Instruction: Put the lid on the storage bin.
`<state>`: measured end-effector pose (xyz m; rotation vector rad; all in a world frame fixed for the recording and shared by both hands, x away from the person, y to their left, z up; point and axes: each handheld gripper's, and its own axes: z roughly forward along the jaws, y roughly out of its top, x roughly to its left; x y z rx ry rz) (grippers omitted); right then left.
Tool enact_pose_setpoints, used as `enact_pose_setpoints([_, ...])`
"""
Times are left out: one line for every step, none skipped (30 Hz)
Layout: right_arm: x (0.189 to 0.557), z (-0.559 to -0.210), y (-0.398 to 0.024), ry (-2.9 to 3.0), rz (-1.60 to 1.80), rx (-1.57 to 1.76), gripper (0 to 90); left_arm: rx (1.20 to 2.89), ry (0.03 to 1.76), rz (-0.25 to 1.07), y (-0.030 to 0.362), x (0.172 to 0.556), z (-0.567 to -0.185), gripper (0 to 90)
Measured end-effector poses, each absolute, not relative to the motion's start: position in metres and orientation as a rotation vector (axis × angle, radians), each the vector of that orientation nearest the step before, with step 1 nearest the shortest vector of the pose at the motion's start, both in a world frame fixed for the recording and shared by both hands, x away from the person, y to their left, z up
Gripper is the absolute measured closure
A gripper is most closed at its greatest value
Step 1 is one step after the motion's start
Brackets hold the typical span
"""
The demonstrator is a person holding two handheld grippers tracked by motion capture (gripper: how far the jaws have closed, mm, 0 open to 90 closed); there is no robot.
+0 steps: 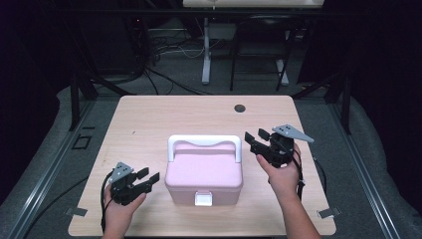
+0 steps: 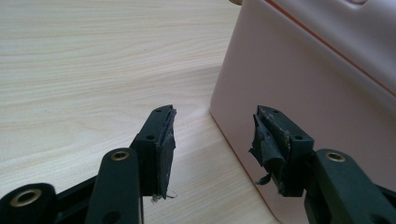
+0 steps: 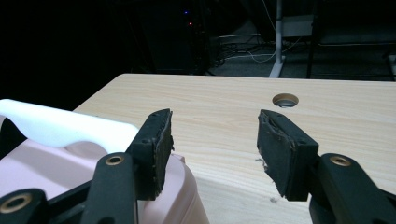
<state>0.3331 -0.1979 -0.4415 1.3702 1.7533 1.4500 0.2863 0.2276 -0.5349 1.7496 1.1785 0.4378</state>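
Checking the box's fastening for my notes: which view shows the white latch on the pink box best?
The high view: the white latch sits on the pink box's front wall. The left gripper view gives a bare side wall, the right gripper view a corner and the white handle.

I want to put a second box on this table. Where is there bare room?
The widest free patch is the far strip of the table between the pink box and the cable hole. The near left and near right corners are tighter: the left gripper and right gripper flank the box there.
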Motion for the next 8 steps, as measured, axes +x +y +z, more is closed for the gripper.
enact_pose_setpoints([0.3331,-0.4415,-0.1979,1.753,1.45,1.37,44.9,1.75,1.178,0.438,0.2276,0.2863,-0.5349,47.9])
enact_pose_setpoints([0.3331,-0.4414,-0.1977,1.757,1.449,1.368,44.9,1.749,1.181,0.437,0.2278,0.2865,-0.5353,47.9])
enact_pose_setpoints([0.3331,-0.4415,-0.1973,1.758,1.45,1.367,44.8,1.747,1.181,0.436,0.2279,0.2867,-0.5357,47.7])
enact_pose_setpoints([0.3332,-0.4416,-0.1967,1.765,1.455,1.37,44.6,1.747,1.182,0.437,0.2276,0.2868,-0.5361,47.1])
enact_pose_setpoints([0.3332,-0.4417,-0.1963,1.769,1.459,1.37,44.4,1.752,1.18,0.437,0.2275,0.2866,-0.5359,47.0])
enact_pose_setpoints([0.3332,-0.4417,-0.1963,1.769,1.459,1.37,44.4,1.752,1.18,0.437,0.2275,0.2866,-0.5359,46.8])
enact_pose_setpoints([0.3328,-0.4413,-0.1955,1.781,1.477,1.368,43.7,1.753,1.178,0.436,0.2271,0.2864,-0.5357,46.5])
enact_pose_setpoints([0.3328,-0.4413,-0.1955,1.781,1.477,1.368,43.7,1.753,1.178,0.436,0.2271,0.2864,-0.5357,46.4])
